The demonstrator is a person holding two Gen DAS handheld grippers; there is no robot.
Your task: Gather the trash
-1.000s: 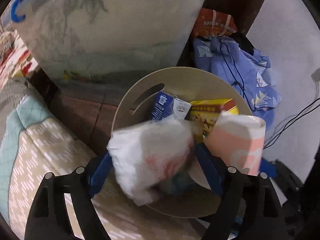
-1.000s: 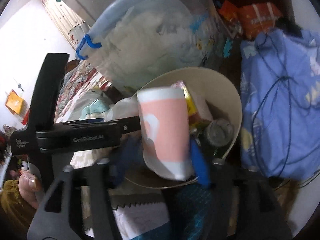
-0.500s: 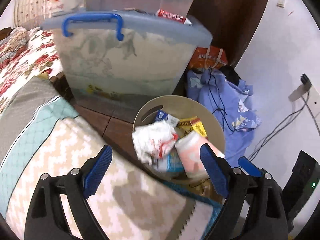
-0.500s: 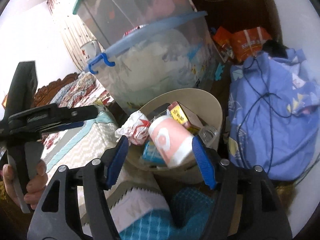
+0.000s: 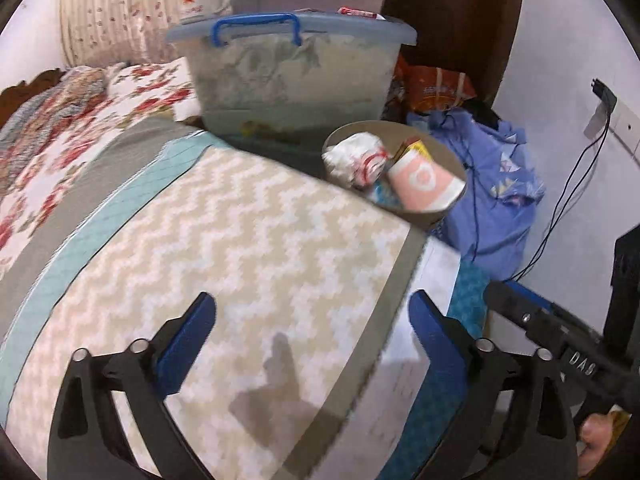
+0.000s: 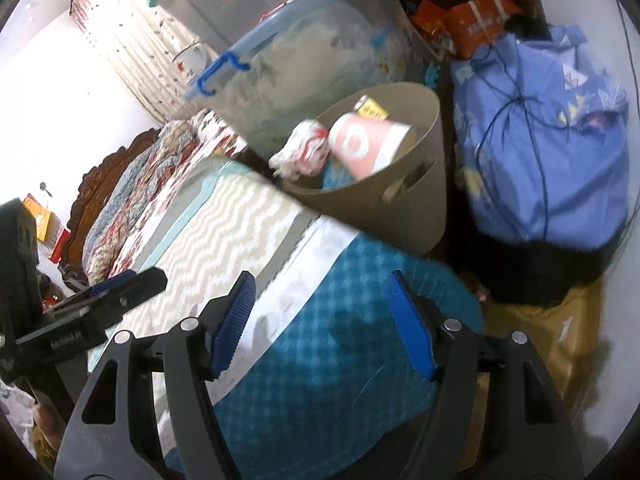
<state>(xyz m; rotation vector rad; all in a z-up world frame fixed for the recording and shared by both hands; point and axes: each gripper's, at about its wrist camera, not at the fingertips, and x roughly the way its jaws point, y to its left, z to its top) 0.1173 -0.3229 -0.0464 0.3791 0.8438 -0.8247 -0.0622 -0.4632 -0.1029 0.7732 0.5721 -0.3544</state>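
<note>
Both grippers are over the bed now, and both are empty. The left gripper point(image 5: 310, 332) has just been spreading its jaws and they stand wide apart, nothing between them but the zigzag blanket point(image 5: 248, 240) below. The right gripper point(image 6: 320, 324) has been opening too, its 2 blue pads well apart over a teal checked cloth point(image 6: 340, 360), gripping nothing.

The trash sits in the beige bin point(image 5: 452, 160) just past the bed's corner, right beside the clear storage box point(image 5: 292, 76) with its blue handle. A crumpled white wrapper point(image 5: 356, 158) with red marks lies at the bin's left side, touching a pink paper cup point(image 5: 422, 182) with a white rim that lies tipped on its side. A yellow carton point(image 5: 414, 146) pokes up behind the cup. Right of the bin slumps a blue cloth bundle point(image 6: 536, 136).
</note>
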